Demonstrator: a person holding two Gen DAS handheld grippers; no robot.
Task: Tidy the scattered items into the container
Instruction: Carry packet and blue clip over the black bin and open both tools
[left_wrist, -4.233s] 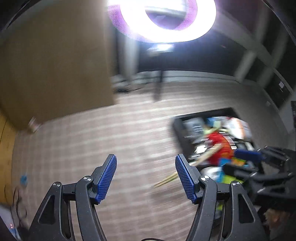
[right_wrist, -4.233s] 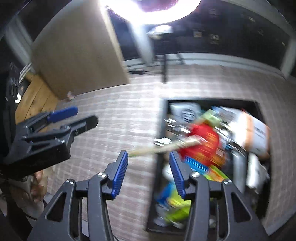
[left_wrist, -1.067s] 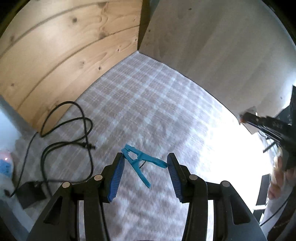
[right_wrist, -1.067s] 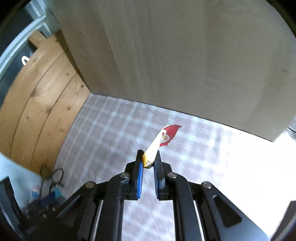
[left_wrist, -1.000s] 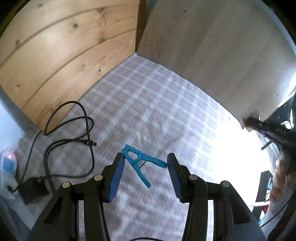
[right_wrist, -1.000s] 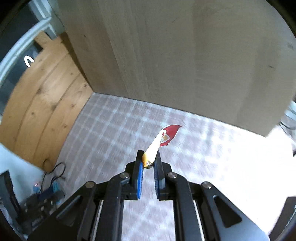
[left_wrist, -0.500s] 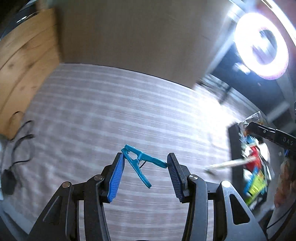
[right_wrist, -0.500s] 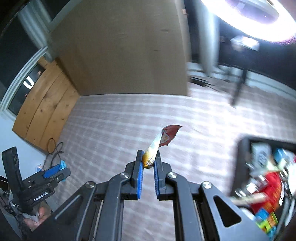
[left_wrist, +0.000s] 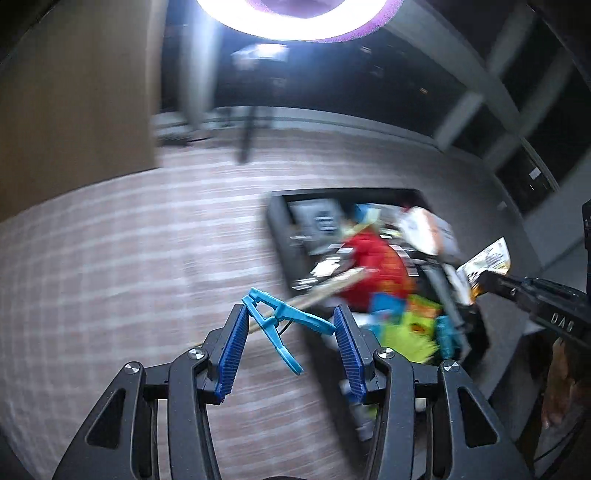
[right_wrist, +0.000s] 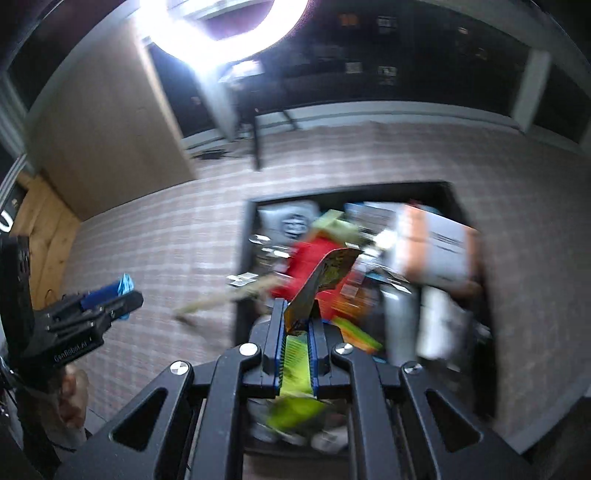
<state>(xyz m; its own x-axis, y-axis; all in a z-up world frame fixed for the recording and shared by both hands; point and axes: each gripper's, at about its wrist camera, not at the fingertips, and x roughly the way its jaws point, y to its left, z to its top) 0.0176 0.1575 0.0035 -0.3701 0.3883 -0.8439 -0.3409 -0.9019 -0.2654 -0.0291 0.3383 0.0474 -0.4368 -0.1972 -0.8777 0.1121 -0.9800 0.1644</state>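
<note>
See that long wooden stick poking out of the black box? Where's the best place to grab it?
Probably its free end: the wooden stick pokes past the black box rim over the carpet. Come from above, fingers across its thin length. The other end sits in clutter by the red bag.

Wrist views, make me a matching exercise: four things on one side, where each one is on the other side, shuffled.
Things:
1. blue clip
2. wrapper
3. red bag
4. wooden stick

Places:
A. lying in the black bin
B. pinched in the right gripper
C. poking out over the bin's rim onto the carpet
D. spanning the left gripper

Pairs: 1-D, 2-B, 3-A, 4-C
</note>
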